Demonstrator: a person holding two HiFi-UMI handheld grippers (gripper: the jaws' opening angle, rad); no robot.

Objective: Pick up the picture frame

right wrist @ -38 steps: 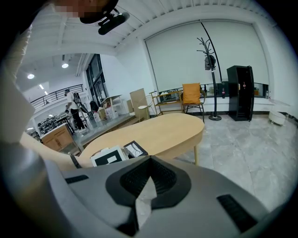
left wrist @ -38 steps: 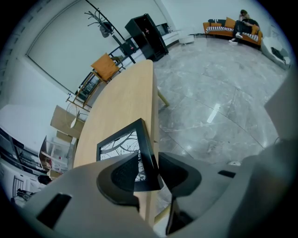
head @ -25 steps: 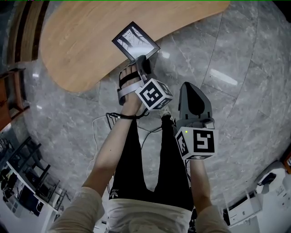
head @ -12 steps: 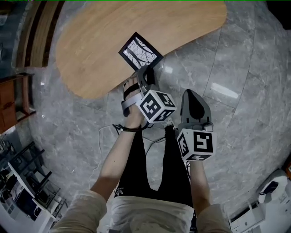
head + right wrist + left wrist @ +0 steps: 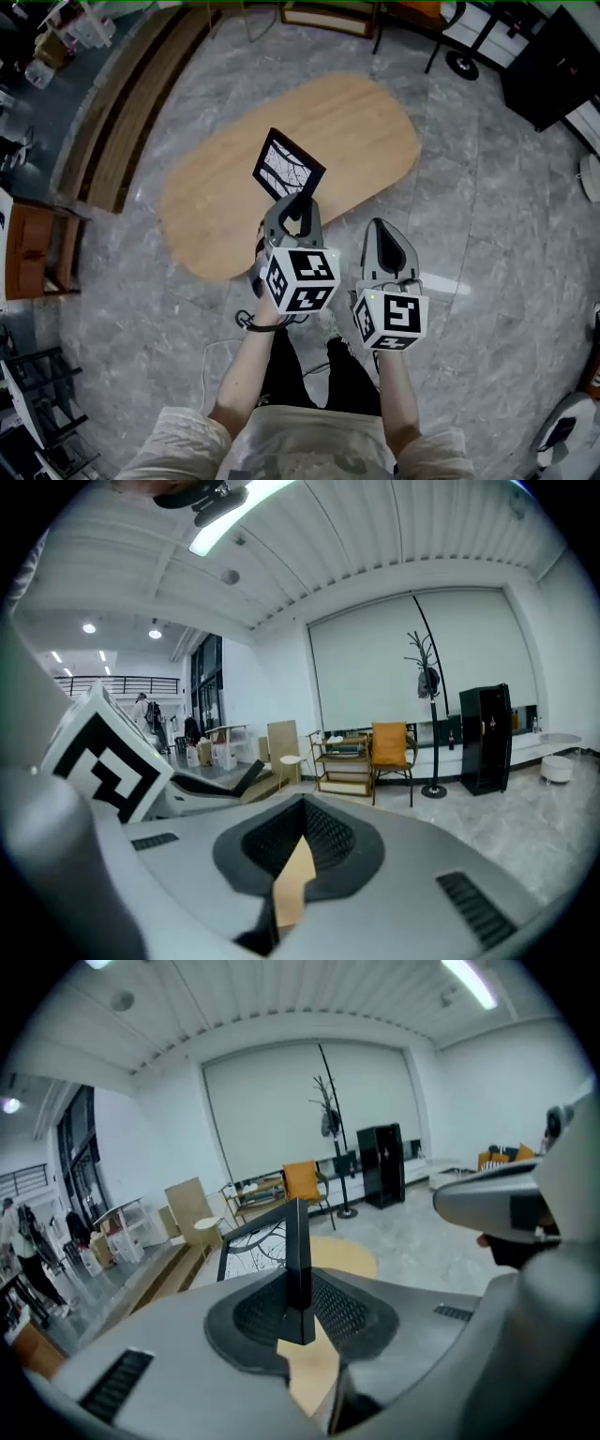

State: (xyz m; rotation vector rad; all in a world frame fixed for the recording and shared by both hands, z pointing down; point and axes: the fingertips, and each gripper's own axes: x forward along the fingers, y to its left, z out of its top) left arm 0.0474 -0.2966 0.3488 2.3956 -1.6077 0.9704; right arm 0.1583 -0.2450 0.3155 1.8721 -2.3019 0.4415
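The picture frame, black-edged with a branch drawing, hangs in the air over the oval wooden table. My left gripper is shut on the frame's near corner. In the left gripper view the frame stands edge-on between the pads, and the glass faces left. My right gripper hovers just right of the left one, over the grey floor. Its jaws leave only a thin slit with nothing in it. From the right gripper view I see the left gripper's marker cube at the left.
Grey marble floor surrounds the table. A wooden step runs along the left. Beyond stand an orange chair, a coat stand and a black cabinet. A cable lies by the person's feet.
Both hands have risen well above the table, which now looks smaller and farther below. The frame has gone up with the left gripper, still clamped, and has rolled somewhat.
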